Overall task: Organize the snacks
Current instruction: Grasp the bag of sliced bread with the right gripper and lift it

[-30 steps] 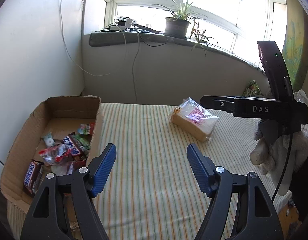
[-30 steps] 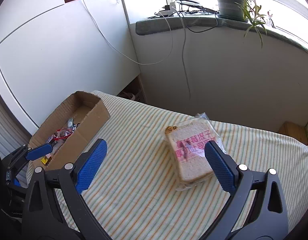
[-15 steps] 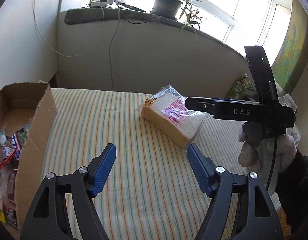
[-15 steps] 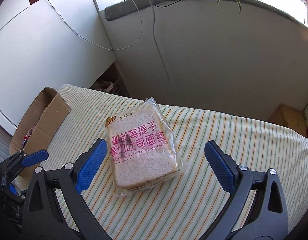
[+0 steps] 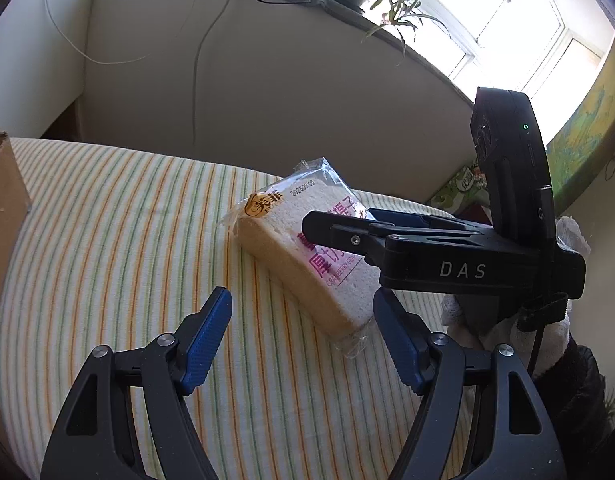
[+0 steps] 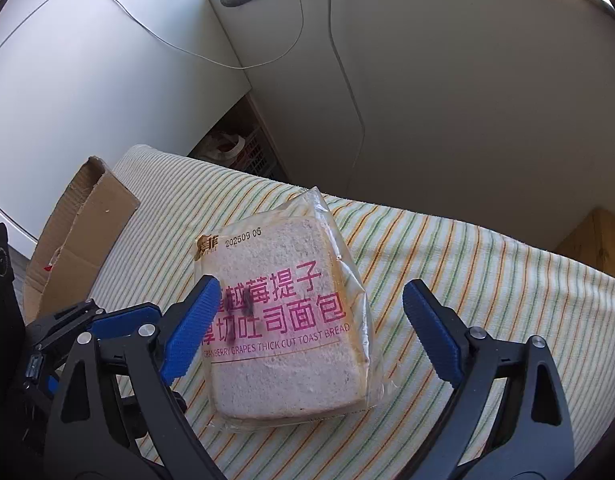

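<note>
Bagged bread (image 6: 285,312) lying flat on the striped cloth (image 5: 107,220), well apart from the cardboard box (image 6: 87,220) at the left edge. Right gripper (image 6: 309,330) poised over the loaf, jaws spread wide and just narrowing, straddling the pack without pressing it. Left gripper (image 5: 301,342) spread too, empty, just beside the near corner of the loaf. Probably light and very soft; easily crushed, with a loose, slippery plastic wrap. Best taken across the two long crust sides, low and gently, or by the spare wrap at the end.
</note>
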{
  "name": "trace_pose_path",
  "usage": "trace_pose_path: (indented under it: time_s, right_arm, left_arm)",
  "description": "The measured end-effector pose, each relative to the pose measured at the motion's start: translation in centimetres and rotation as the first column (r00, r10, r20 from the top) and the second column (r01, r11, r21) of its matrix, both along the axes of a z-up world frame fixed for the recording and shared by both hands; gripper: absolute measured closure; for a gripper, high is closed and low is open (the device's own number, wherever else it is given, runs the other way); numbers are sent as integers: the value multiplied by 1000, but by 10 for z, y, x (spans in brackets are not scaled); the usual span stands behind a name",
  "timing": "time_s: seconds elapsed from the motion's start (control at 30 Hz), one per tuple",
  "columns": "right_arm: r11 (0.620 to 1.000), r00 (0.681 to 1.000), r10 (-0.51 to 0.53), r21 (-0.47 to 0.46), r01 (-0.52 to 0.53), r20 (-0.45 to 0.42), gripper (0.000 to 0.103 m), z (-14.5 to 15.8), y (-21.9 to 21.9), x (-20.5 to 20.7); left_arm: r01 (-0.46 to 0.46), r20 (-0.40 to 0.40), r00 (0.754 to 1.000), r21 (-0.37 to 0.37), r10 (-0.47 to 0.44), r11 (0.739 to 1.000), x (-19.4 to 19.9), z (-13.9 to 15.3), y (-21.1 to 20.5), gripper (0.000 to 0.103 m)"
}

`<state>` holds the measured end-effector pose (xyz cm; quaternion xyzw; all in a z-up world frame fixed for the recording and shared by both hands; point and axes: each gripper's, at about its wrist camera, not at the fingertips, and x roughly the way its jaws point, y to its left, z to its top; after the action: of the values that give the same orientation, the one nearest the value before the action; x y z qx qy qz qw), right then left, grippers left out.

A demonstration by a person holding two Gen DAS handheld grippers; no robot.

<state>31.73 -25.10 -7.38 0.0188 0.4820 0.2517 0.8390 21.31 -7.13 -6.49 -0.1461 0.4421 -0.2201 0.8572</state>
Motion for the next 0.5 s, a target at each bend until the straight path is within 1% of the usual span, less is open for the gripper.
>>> trace_pose_path:
  time_s: [0.07,0.2,0.23,0.27,0.37,0.4,0.5]
  right_arm:
    - [999,1000,7,35,-6,-28,12,-3,-2,2]
    - [998,999,14,55,-12,-52,12,-8,1,3]
    - [998,998,15,57,-12,-55,14,-9,3,3]
    - [998,998,17,58,-13,-57,18,-9,5,2]
    - [998,998,16,60,-13,-57,21,-9,7,0]
    - [998,998,16,63,-12,-61,22,-9,7,0]
    - [997,997,21,78,-15,-74,29,-9,6,-3]
  left_arm:
    - [3,-5,1000,0,-3,1000,5,-1,-3,30]
    - [10,-23,1000,-4,-10,1000,10,-4,-6,30]
    - [11,-26,1000,-4,-11,1000,11,-5,-6,30]
    - [12,-26,1000,-2,-12,1000,11,-6,-7,30]
    - [13,-35,999,0,-13,1000,13,-8,-10,30]
    - [18,-38,999,-1,-18,1000,14,-8,-12,32]
    - [24,-40,999,8,-24,1000,17,-10,-17,32]
